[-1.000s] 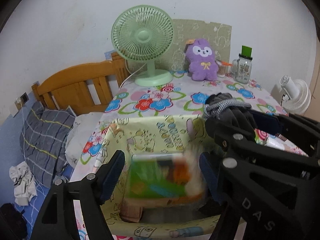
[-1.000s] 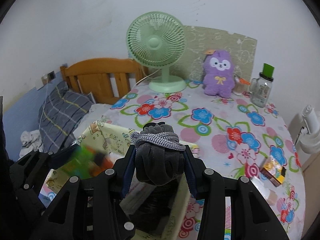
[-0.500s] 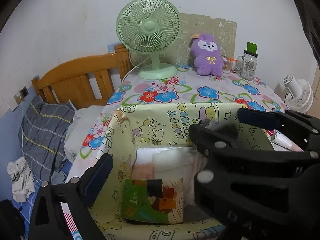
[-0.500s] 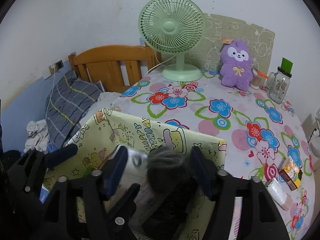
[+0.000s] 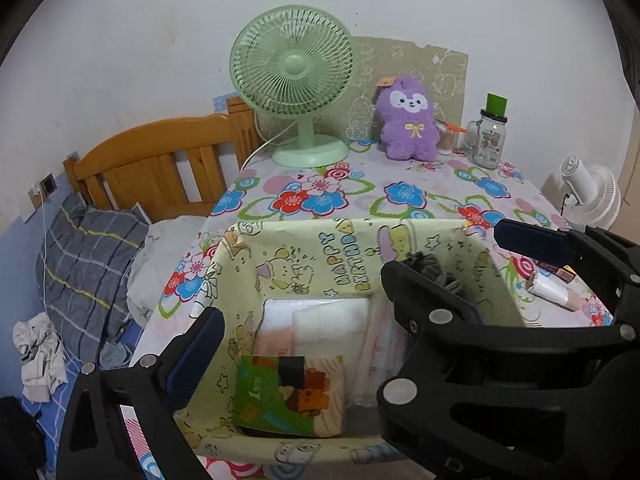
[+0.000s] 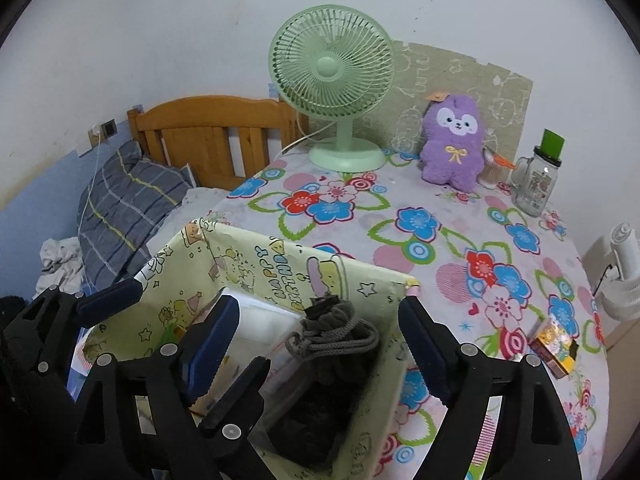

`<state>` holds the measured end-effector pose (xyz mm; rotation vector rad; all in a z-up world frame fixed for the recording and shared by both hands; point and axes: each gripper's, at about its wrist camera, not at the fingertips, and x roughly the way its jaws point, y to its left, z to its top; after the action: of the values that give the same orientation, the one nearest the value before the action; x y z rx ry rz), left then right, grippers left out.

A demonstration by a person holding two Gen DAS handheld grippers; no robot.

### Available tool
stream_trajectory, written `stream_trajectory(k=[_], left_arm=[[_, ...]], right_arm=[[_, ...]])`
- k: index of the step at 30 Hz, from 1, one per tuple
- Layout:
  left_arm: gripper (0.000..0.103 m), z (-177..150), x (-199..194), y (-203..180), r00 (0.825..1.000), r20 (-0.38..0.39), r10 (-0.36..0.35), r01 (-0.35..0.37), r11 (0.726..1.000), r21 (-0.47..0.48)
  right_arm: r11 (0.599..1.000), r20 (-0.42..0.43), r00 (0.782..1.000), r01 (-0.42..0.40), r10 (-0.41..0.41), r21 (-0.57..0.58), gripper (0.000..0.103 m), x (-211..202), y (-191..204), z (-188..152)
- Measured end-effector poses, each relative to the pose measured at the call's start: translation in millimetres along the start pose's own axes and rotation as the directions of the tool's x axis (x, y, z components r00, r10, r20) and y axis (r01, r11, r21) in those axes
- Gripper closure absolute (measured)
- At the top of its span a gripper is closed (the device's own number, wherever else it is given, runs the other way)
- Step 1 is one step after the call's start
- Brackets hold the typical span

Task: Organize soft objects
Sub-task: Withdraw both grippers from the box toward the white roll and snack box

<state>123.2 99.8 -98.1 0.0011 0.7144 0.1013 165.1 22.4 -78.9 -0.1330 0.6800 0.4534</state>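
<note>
A yellow cartoon-print box (image 5: pixel 304 256) (image 6: pixel 256 264) stands at the table's near edge. Inside lie a green tissue pack (image 5: pixel 288 396), white and pink packs (image 5: pixel 320 320) and a dark grey drawstring pouch (image 6: pixel 332 336) (image 5: pixel 432 268) at the right side. My left gripper (image 5: pixel 348 300) is open and empty over the box. My right gripper (image 6: pixel 320 348) is open, its fingers either side of the pouch and apart from it. A purple plush toy (image 5: pixel 408 120) (image 6: pixel 454 140) sits at the back of the table.
A green desk fan (image 5: pixel 296 80) (image 6: pixel 332 76) stands at the back left of the floral table (image 6: pixel 440 240). A glass jar with a green lid (image 6: pixel 536 184) is at the back right. A small yellow packet (image 6: pixel 556 340) lies right. A bed with a wooden headboard (image 6: pixel 208 136) is left.
The left gripper dropped the green tissue pack into the box and opened. The right gripper lowered the grey pouch into the box, opened and let it go.
</note>
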Motion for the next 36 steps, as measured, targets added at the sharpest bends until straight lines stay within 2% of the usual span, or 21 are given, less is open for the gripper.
stream_trajectory(k=[7, 25, 36], left_arm=[[0.002, 0, -19, -15, 0.999, 0.045, -0.004, 0.003, 1.0, 0.028], [0.002, 0, -54, -57, 0.997, 0.079, -0.025, 0.019, 0.997, 0.074], [0.002, 1, -73, -88, 0.993, 0.095, -0.067, 0.059, 0.995, 0.083]], right_arm=[[1.0, 0.025, 1.0, 0.013, -0.013, 0.02, 0.017, -21, -10, -4], [0.992, 0.05, 0.994, 0.096, -0.1, 0.082, 0.017, -74, -41, -21], [0.985, 0.076, 0.986, 0.14, -0.148, 0.105, 0.017, -106, -66, -31]])
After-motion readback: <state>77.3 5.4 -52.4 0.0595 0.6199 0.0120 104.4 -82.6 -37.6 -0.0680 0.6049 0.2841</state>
